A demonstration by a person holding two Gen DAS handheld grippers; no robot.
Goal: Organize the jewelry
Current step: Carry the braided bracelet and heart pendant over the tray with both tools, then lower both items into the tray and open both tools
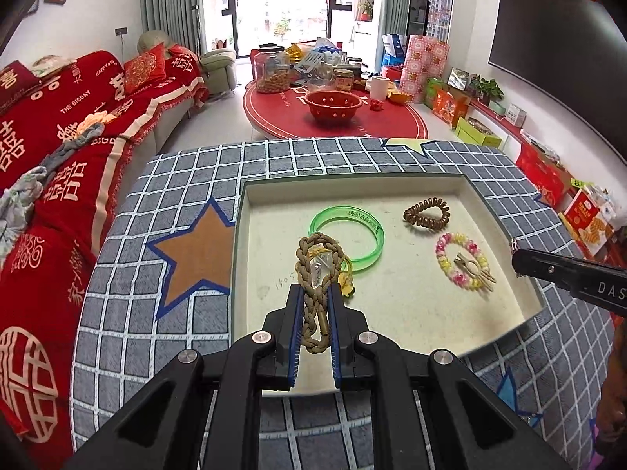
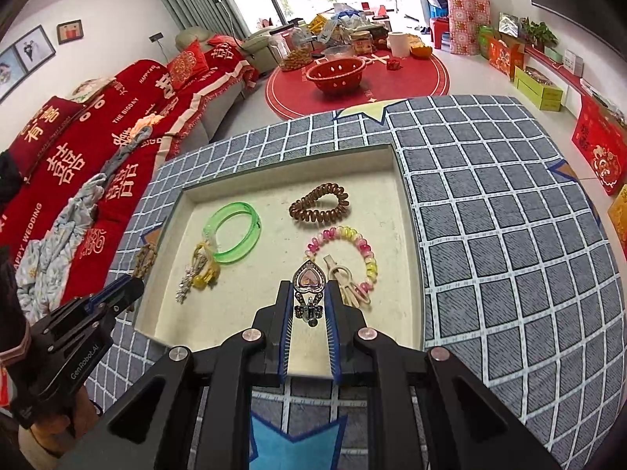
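Left wrist view shows the left gripper (image 1: pixel 316 293) pinched on a braided khaki cord bracelet (image 1: pixel 318 270), the loop hanging between the blue pads above the near left part of the shallow cream tray (image 1: pixel 352 188) that sits on a grid-patterned grey cloth (image 1: pixel 188 180). In the right wrist view the right gripper (image 2: pixel 309 293) is clamped on a small heart-shaped jewelled pendant (image 2: pixel 310 280), held over the tray's near edge. Already lying in the tray are a green bangle (image 2: pixel 232 232), a brown spiral hair tie (image 2: pixel 319 205), a pink-and-yellow beaded bracelet (image 2: pixel 345 252) with a cream hair clip (image 2: pixel 352 288) resting across it, and a yellow charm piece (image 2: pixel 202 270) beside the bangle. The step in hand looks like carrying: both pieces are lifted and brought over the tray, neither yet set down. The next move probably calls for lowering each piece onto a bare patch of the tray floor, the cord toward the near left and the pendant toward the near middle, so they do not land on the charm piece or the hair clip. Only then should the jaws part, since the limp cord could snag on a pad as it drops.
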